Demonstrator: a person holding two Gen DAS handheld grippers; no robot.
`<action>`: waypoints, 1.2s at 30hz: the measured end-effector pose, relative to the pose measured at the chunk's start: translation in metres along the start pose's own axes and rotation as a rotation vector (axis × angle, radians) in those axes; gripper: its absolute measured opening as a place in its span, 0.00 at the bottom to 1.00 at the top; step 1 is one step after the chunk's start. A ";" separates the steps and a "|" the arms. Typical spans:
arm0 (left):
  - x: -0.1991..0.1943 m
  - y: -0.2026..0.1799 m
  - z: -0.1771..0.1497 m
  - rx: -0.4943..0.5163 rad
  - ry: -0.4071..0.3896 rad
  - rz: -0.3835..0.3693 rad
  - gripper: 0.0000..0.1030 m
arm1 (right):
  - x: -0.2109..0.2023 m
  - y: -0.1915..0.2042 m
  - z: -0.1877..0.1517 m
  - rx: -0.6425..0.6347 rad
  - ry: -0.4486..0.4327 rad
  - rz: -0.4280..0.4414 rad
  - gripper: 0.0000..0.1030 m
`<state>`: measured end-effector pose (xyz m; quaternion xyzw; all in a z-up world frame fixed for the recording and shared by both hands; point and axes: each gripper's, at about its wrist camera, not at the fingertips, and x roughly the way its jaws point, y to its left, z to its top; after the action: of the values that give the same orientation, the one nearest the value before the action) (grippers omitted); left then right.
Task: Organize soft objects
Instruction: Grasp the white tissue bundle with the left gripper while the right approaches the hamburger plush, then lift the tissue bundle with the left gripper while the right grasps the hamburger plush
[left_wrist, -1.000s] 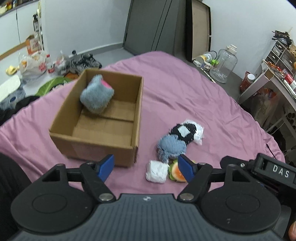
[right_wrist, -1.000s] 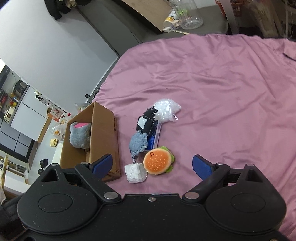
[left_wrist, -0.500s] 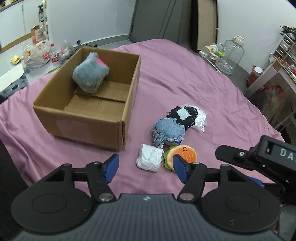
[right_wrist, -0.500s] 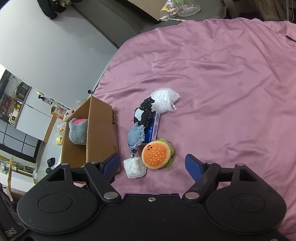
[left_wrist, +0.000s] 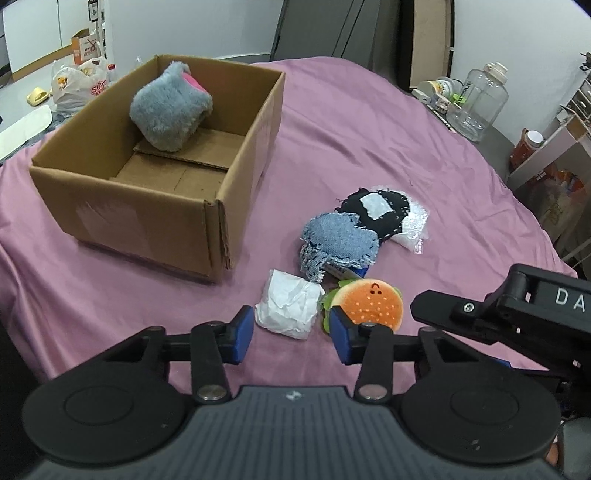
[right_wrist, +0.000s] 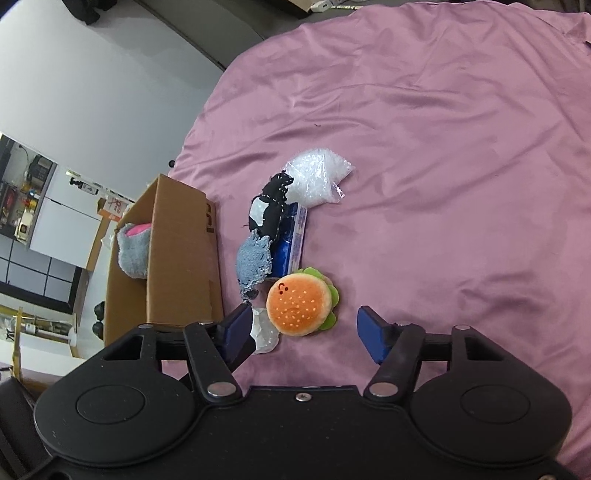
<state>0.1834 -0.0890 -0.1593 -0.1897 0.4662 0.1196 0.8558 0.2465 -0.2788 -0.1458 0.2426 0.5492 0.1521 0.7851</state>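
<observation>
Covering the table in the left wrist view, a purple cloth (left_wrist: 369, 122) is carrying one cardboard box (left_wrist: 155, 206) holding one grey plush (left_wrist: 170, 107), plus five loose soft things; the other tool's body is showing "DA". The left tool (left_wrist: 291, 334) is closing, empty, around a white wad (left_wrist: 290, 308).

Hovering in the right wrist view, the right tool (right_wrist: 306, 332) is closing, untouching, around one burger plush (right_wrist: 299, 304) beside the box (right_wrist: 181, 258).
</observation>
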 end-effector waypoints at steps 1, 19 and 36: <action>0.003 0.000 0.000 -0.005 0.000 0.003 0.41 | 0.002 0.000 0.001 0.000 0.005 0.000 0.61; 0.031 0.002 -0.001 -0.015 -0.027 0.037 0.39 | 0.041 0.005 0.012 -0.040 0.072 -0.007 0.61; 0.046 0.006 0.000 0.006 -0.027 0.068 0.51 | 0.053 0.004 0.013 -0.015 0.075 -0.032 0.63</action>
<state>0.2053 -0.0824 -0.1994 -0.1695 0.4611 0.1498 0.8580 0.2776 -0.2510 -0.1820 0.2220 0.5810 0.1528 0.7679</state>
